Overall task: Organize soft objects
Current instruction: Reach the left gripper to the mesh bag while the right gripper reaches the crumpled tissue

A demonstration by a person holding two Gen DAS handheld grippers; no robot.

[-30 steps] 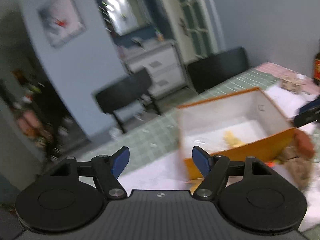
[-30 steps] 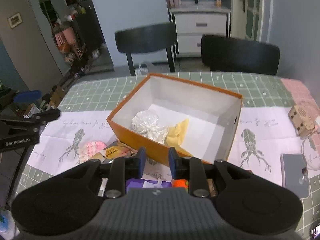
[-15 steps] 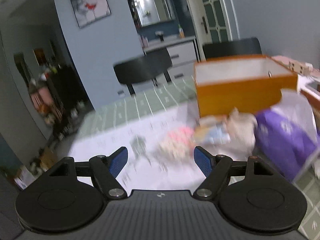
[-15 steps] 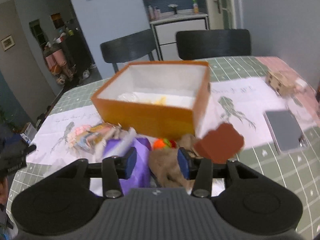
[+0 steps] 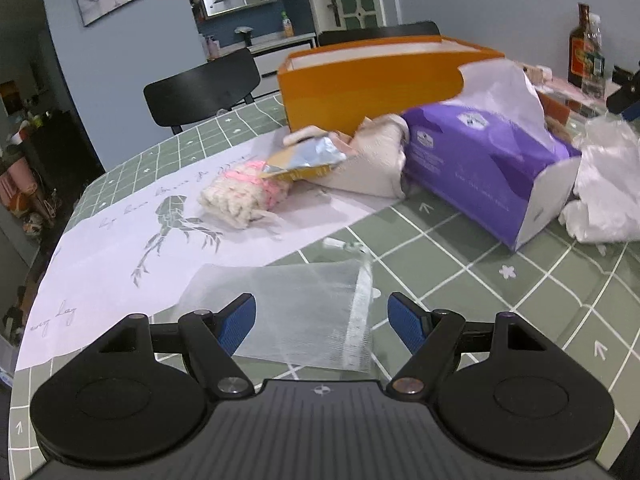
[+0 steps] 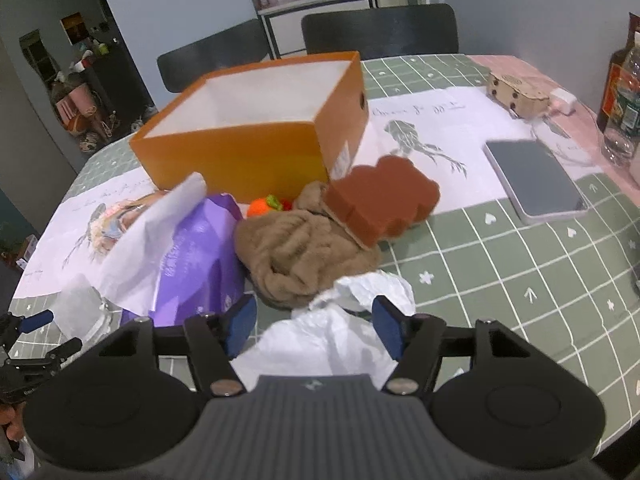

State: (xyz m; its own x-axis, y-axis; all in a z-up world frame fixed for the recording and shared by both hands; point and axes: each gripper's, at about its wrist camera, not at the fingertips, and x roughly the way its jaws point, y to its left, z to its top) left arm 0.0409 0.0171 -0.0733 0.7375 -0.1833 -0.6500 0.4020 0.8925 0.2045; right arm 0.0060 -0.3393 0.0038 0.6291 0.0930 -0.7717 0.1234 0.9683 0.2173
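Behind the purple tissue pack point(image 5: 480, 160), the orange box point(image 5: 372, 84) stands partly hidden.

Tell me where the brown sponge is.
In the right wrist view, the brown sponge sits mid-table, propped on the tan towel, just in front of the orange box's right corner.

Orange box point(image 6: 240, 152): floor and contents hidden behind its near wall in both views. Crumpled white plastic bag point(image 6: 344, 336): near part hidden under the right gripper body. Bottles point(image 6: 620, 104) cut by the frame edge. Pink-white knit piece point(image 6: 116, 220) mostly hidden behind the tissue pack's point(image 6: 192, 256) tissue.
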